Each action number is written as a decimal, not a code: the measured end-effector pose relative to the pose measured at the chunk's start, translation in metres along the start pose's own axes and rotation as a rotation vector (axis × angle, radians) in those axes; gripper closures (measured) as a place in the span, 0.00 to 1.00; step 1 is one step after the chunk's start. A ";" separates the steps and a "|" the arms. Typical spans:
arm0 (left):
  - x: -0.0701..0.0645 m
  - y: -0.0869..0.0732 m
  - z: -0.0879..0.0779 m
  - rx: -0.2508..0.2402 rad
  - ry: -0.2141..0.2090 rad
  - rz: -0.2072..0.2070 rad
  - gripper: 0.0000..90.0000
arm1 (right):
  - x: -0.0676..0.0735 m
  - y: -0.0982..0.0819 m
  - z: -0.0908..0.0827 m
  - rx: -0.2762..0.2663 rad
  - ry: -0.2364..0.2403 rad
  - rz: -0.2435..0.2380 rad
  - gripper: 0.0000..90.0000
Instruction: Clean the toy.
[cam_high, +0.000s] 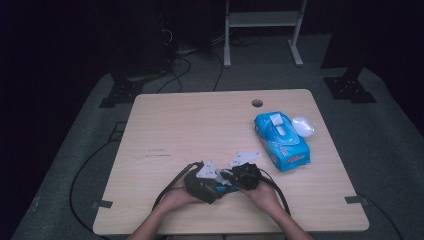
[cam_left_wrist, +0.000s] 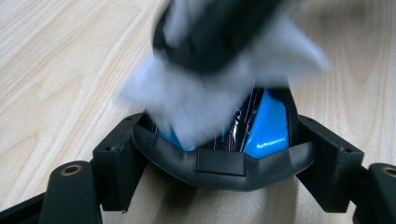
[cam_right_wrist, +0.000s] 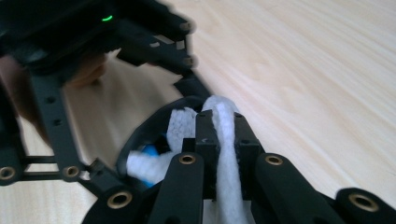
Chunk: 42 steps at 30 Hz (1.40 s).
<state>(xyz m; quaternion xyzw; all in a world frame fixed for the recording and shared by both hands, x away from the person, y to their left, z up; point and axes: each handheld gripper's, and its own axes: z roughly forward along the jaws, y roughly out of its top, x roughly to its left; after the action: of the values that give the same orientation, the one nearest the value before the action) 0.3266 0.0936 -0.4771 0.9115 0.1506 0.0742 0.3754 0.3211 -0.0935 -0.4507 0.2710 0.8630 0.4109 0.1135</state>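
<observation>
Lower centre of high view: left gripper (cam_high: 220, 186) clamps blue-and-black object (cam_left_wrist: 266, 133), steadying it for wiping. Right gripper (cam_right_wrist: 224, 140) pinches white wipe (cam_right_wrist: 226, 154), pressed against that object.

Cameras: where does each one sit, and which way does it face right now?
High view: above the table's near side, looking forward and down on the wooden table and blue wipes pack; forearms and hands enter below.
Left gripper view: on the left gripper, looking along its jaws at a black-and-blue object.
Right gripper view: on the right gripper, shut on a white wipe.
Both gripper views share that wipe and object.
</observation>
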 end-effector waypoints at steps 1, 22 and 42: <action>0.000 0.000 0.000 -0.001 0.000 0.001 0.27 | 0.004 0.000 0.001 0.007 -0.018 -0.029 0.93; 0.000 0.000 -0.001 0.000 -0.001 0.005 0.27 | -0.031 -0.022 -0.025 0.007 -0.082 0.051 0.94; 0.001 -0.001 -0.002 0.009 -0.001 0.009 0.27 | -0.042 -0.043 -0.044 0.026 -0.070 0.130 0.94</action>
<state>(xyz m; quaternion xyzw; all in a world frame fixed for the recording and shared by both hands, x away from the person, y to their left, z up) 0.3270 0.0959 -0.4764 0.9139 0.1468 0.0745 0.3711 0.3213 -0.1676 -0.4571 0.3419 0.8446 0.3962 0.1132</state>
